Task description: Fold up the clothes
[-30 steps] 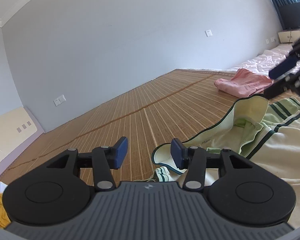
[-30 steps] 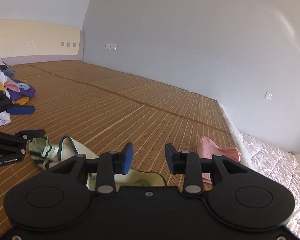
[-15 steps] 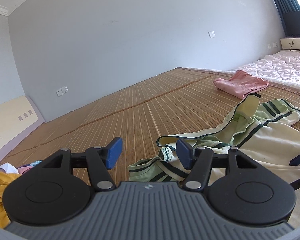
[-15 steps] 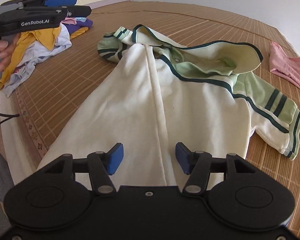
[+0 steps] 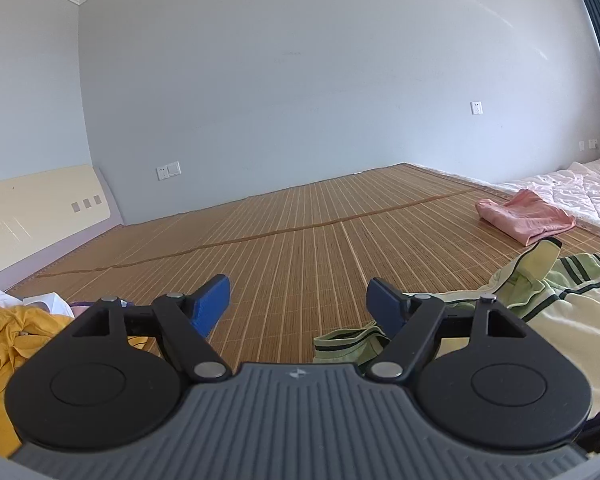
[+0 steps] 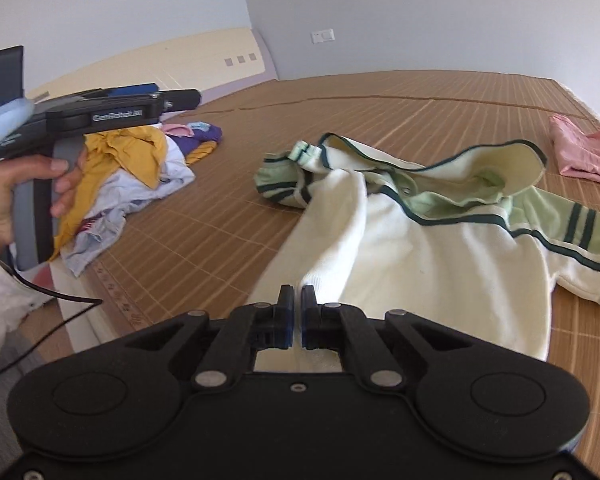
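On mat: cream polo shirt

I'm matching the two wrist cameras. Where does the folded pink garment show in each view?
Left wrist: folded pink garment at right, on the bamboo mat beside the white quilt.
Right wrist: same garment at far right edge.
Shared landmark: cream and green striped shirt.

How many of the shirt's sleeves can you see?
2. One sleeve lies bunched at the far left of the shirt; the other sleeve is spread flat at the right, nearer the pink garment.
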`<state>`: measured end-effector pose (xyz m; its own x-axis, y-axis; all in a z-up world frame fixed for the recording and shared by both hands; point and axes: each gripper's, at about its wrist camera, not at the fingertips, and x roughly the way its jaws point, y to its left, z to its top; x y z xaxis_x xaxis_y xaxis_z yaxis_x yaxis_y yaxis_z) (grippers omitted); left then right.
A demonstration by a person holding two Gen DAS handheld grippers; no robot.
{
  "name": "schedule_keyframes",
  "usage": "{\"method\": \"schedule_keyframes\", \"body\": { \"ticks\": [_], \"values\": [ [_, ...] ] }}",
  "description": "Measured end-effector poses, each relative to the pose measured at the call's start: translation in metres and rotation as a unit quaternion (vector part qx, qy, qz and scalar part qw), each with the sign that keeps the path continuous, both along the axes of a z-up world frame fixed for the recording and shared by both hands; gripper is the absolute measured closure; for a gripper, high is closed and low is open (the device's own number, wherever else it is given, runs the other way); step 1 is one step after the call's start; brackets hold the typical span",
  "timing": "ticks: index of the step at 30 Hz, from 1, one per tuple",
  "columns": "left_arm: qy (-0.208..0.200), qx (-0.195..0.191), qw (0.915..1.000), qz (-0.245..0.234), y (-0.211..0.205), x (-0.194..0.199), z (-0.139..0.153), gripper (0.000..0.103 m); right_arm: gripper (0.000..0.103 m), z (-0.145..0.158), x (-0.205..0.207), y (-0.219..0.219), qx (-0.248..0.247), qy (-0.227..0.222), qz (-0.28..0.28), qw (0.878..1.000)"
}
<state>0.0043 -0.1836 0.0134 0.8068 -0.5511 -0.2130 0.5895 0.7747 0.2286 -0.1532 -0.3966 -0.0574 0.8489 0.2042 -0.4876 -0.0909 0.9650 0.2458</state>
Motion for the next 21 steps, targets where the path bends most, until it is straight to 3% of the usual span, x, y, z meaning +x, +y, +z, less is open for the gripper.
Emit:
{"method": "schedule_keyframes", "body": {
  "ticks": [7, 10, 12, 16, 21],
  "values": [
    [0.002, -0.005, 1.0, 0.002, 0.016, 0.002, 0.005, 0.022, 0.096, -0.008, 0.057, 0.101, -0.004, -0.009, 0.129, 0.992],
    [-0.002, 0.015, 0.9999, 0.001, 0.02, 0.001, 0.002, 0.022, 0.072, -0.021, 0.067, 0.111, 0.025, 0.008, 0.143, 0.989],
    [0.005, 0.016, 0.9998, -0.005, 0.02, 0.001, 0.0, 0.022, 0.071, -0.024, 0.066, 0.107, 0.042, 0.018, 0.15, 0.988],
    [0.035, 0.006, 0.9988, -0.034, 0.018, 0.002, -0.005, 0.022, 0.065, -0.008, 0.05, 0.077, 0.021, 0.019, 0.127, 0.992],
    [0.08, 0.013, 0.9943, -0.069, 0.0, 0.006, -0.02, 0.022, 0.047, 0.022, 0.025, -0.009, -0.041, 0.013, 0.001, 0.999]
  ]
}}
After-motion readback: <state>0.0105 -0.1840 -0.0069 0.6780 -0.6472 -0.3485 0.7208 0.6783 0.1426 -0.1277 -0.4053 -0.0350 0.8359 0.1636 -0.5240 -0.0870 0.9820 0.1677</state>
